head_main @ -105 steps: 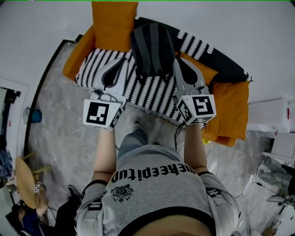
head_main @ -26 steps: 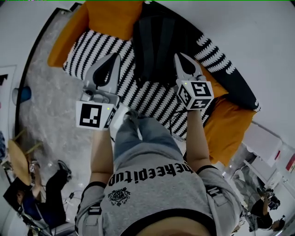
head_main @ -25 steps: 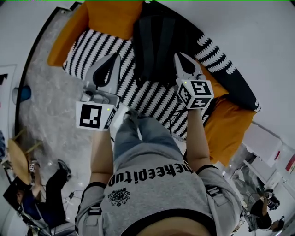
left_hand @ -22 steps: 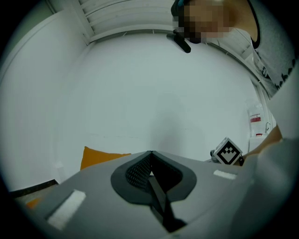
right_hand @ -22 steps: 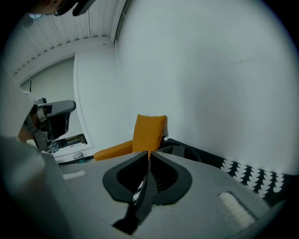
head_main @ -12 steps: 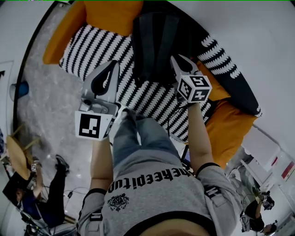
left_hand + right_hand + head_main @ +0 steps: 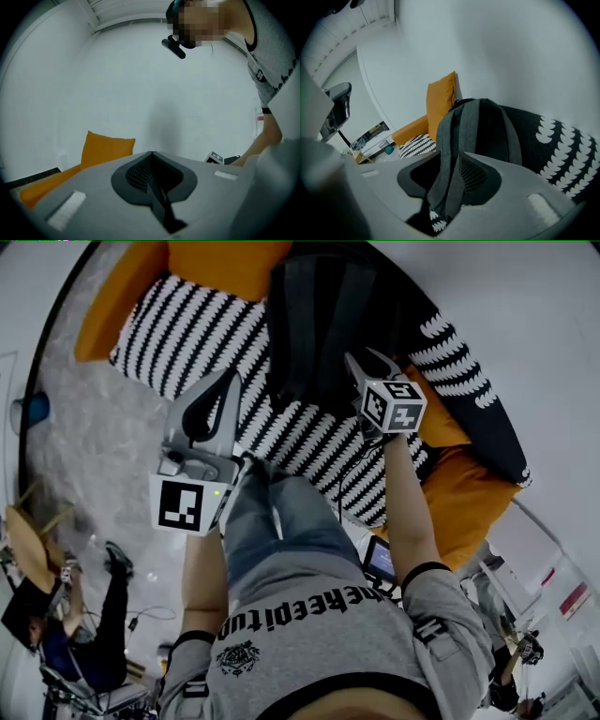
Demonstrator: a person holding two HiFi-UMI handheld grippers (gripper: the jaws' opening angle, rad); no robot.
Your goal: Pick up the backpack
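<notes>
The dark grey backpack leans upright against the sofa back, on a black-and-white striped blanket. My right gripper is at the backpack's lower right side, angled downward. In the right gripper view one grey shoulder strap runs down between the jaws of the right gripper, which are opening, and the pads stand apart from it. My left gripper hovers over the blanket left of the backpack. In its own view the left gripper has its tips together with nothing between them.
An orange cushion stands left of the backpack, with the orange sofa arm on the right. A black throw with white marks drapes the sofa back. A small screen lies near my legs. A person sits at the lower left.
My right gripper has come down onto the backpack's strap and its jaws have spread apart. The left gripper has sunk slightly over the blanket.
</notes>
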